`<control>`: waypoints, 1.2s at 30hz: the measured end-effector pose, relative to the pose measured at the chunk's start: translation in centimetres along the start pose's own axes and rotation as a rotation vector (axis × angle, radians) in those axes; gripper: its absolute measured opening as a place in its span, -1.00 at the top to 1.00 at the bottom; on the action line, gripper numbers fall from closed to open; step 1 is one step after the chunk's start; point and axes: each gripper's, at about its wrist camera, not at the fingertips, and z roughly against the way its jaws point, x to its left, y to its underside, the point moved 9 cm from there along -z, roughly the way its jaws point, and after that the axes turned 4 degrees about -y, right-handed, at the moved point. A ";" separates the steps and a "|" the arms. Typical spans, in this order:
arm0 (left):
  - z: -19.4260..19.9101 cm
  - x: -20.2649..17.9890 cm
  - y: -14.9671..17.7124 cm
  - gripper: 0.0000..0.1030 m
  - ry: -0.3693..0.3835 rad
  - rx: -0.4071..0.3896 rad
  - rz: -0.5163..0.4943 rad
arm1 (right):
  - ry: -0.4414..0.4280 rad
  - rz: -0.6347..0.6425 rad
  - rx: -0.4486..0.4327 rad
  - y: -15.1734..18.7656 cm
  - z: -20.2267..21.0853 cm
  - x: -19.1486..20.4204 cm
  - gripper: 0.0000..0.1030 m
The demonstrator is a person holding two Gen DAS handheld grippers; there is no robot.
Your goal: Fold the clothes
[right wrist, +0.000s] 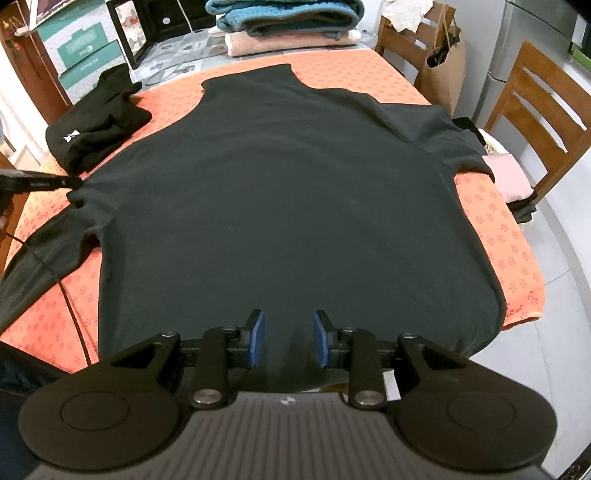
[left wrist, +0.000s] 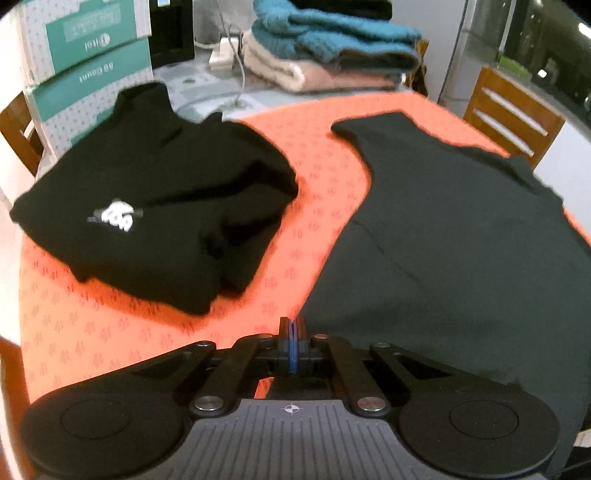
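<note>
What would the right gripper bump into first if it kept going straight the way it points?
Most likely the spread-out dark shirt. The open right gripper sits over its near hem, aimed along the cloth toward the collar. How high it hovers is unclear, so it might skim above the fabric at first.

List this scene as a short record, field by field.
surface: orange cloth on the table
spread shirt: dark shirt, laid flat, unfolded
folded shirt: black, white logo, left of the spread one
stack: folded knits at the far end
left gripper: shut, at the spread shirt's left edge; whether it pinches fabric is unclear
right gripper: open, over the shirt's near hem
chairs: wooden chair on the right
</note>
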 end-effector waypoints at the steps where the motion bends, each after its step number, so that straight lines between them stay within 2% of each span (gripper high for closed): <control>1: -0.2 -0.1 0.1 0.95 -0.004 0.005 -0.002 | 0.001 0.001 -0.002 0.0 0.1 0.0 0.36; 5: -0.6 -0.3 0.6 0.93 0.001 0.020 0.005 | 0.010 0.000 -0.012 0.0 0.5 -0.3 0.36; 8: 0.5 -0.1 -0.1 0.88 0.031 -0.030 0.054 | 0.017 0.003 -0.020 -0.5 0.9 -1.0 0.36; 12: 2.4 0.2 -0.9 0.85 0.015 -0.075 0.096 | 0.023 0.014 -0.035 -2.2 1.3 -3.2 0.35; 20: 3.5 -2.6 -0.7 0.77 -0.001 -0.041 0.187 | 0.009 0.113 -0.031 -8.7 0.4 -10.5 0.35; 27: 4.0 -7.3 -0.3 0.73 -0.040 -0.001 0.310 | -0.073 0.272 0.004 -15.5 -2.7 -16.6 0.35; 31: 3.4 -10.4 -0.1 0.72 -0.082 0.022 0.363 | -0.120 0.363 0.027 -19.1 -5.2 -18.9 0.35; 36: 2.1 -12.8 0.1 0.72 -0.148 0.039 0.490 | -0.160 0.484 0.058 -22.6 -8.9 -20.3 0.33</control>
